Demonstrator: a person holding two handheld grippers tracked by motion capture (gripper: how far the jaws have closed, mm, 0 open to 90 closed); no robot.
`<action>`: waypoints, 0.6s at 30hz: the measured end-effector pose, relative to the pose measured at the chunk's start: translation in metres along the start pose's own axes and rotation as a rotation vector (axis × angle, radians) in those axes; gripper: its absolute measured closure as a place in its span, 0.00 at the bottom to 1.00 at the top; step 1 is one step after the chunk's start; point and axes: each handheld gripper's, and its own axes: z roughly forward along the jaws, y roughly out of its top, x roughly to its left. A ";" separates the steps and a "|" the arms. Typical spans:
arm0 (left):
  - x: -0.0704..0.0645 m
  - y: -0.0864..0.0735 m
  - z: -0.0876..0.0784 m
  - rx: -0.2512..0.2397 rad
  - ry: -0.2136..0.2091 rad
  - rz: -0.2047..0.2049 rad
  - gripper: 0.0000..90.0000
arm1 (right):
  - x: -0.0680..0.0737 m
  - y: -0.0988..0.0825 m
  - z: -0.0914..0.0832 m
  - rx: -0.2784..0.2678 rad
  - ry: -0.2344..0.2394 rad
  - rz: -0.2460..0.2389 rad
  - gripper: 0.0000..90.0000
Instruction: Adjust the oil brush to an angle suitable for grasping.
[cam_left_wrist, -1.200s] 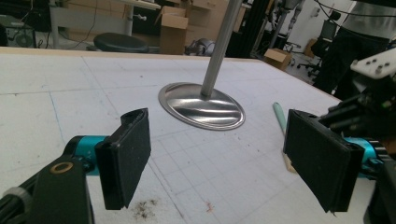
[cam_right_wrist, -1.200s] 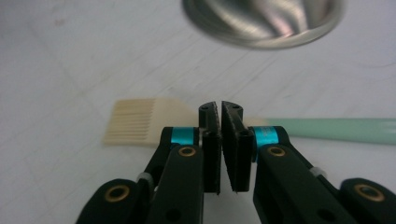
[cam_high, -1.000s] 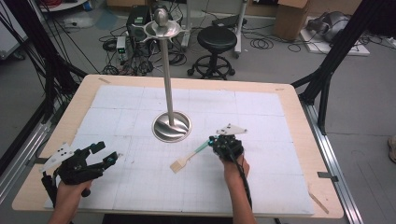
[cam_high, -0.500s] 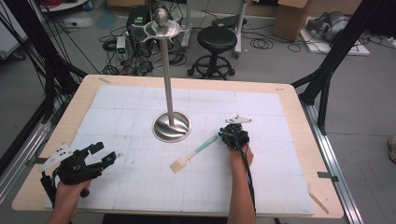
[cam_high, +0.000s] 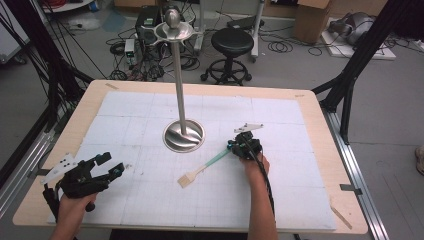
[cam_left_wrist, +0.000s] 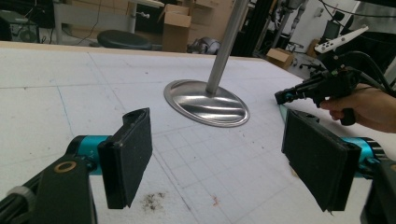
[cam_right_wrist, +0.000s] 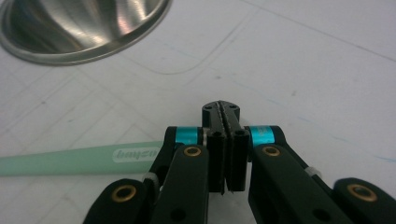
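Holding my left gripper (cam_high: 107, 164) at the lower left of the high view, I keep its jaws spread wide over the white mat (cam_high: 135, 115), gripping nothing. At centre stands the metal stand (cam_high: 183, 135), its pole cut off at the top edge in the left gripper view. Right of centre, my right gripper (cam_high: 235, 146) has its jaws pressed together. The green brush (cam_high: 202, 167) lies beside them; whether it touches them I cannot tell.
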 end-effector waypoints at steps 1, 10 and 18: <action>0.000 0.000 0.000 0.000 0.000 0.001 0.28 | 0.000 0.000 0.000 0.000 0.000 0.000 0.99; 0.000 0.000 0.000 0.007 0.004 0.004 0.28 | 0.032 -0.004 -0.003 -0.007 -0.002 -0.007 0.99; 0.001 0.000 0.000 0.007 0.004 0.003 0.28 | 0.013 -0.010 -0.014 0.018 -0.078 0.043 0.99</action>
